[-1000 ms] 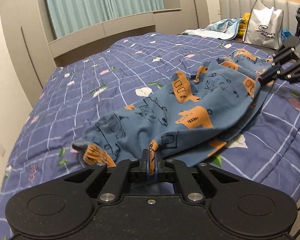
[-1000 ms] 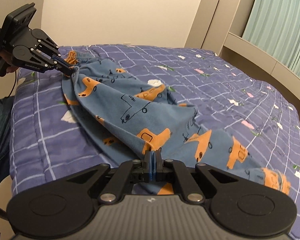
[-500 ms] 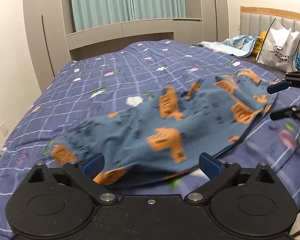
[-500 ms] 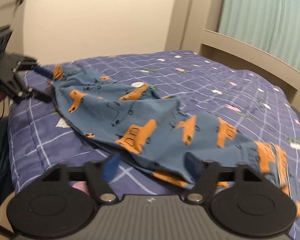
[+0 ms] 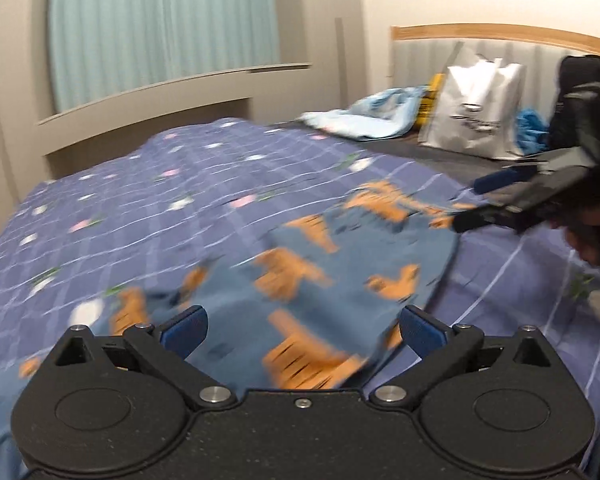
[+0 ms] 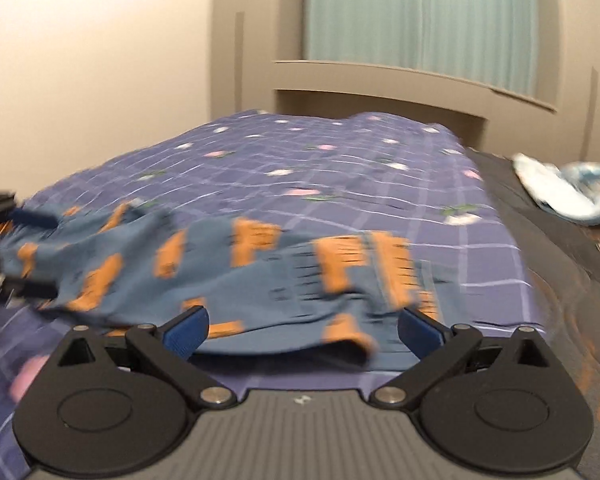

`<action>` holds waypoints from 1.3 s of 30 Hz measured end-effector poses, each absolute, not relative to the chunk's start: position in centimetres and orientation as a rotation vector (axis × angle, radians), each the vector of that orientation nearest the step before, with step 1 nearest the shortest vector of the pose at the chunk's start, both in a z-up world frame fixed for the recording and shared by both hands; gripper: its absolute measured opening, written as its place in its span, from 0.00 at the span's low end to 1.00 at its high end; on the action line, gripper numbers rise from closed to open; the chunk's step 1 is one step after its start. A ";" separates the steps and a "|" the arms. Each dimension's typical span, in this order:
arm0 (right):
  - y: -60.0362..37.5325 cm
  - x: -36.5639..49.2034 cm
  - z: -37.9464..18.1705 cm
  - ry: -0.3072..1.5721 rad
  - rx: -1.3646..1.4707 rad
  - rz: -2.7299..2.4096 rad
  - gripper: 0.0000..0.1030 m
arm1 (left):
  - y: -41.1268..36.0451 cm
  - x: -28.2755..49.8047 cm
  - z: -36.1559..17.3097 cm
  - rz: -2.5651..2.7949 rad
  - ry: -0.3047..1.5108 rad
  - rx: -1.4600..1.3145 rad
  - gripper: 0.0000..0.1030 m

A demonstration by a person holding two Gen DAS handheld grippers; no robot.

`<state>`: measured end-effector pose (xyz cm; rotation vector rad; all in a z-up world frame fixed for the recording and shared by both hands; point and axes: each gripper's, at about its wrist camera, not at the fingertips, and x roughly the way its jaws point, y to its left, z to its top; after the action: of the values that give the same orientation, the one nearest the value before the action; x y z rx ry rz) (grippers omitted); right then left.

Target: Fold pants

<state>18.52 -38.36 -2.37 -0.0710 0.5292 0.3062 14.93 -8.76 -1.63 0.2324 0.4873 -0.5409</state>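
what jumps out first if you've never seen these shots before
The blue pants with orange vehicle prints lie spread on the purple checked bedspread, mid-frame in both views. The left gripper and right gripper stand open at each end. A white shopping bag leans by the headboard.

A bed is covered by a purple quilt with a white grid and small pink, white and green flowers. A padded grey headboard with a wooden top rail is seen at one end, against a cream wall. Along the far side, beige built-in cabinets and a shelf are set below pale green curtains. Near the headboard, a white bag, a light blue cloth and a yellow item are lying on a dark sheet. The room is lit evenly and warmly; both views are blurred.
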 end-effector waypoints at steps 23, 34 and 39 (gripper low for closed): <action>-44.9 29.2 -5.6 0.718 0.241 0.271 0.32 | -14.0 18.9 -4.1 -0.676 0.738 0.265 0.00; -46.5 26.0 -1.7 0.570 0.172 0.222 0.12 | -14.5 18.0 -1.9 -0.675 0.644 0.206 0.00; -48.6 24.2 -2.0 0.594 0.187 0.173 0.12 | -15.9 18.1 -2.6 -0.689 0.647 0.238 0.00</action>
<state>24.25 -48.58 -1.99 0.1872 0.5940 0.1734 18.08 -15.88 -2.57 0.2381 0.6471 -0.6891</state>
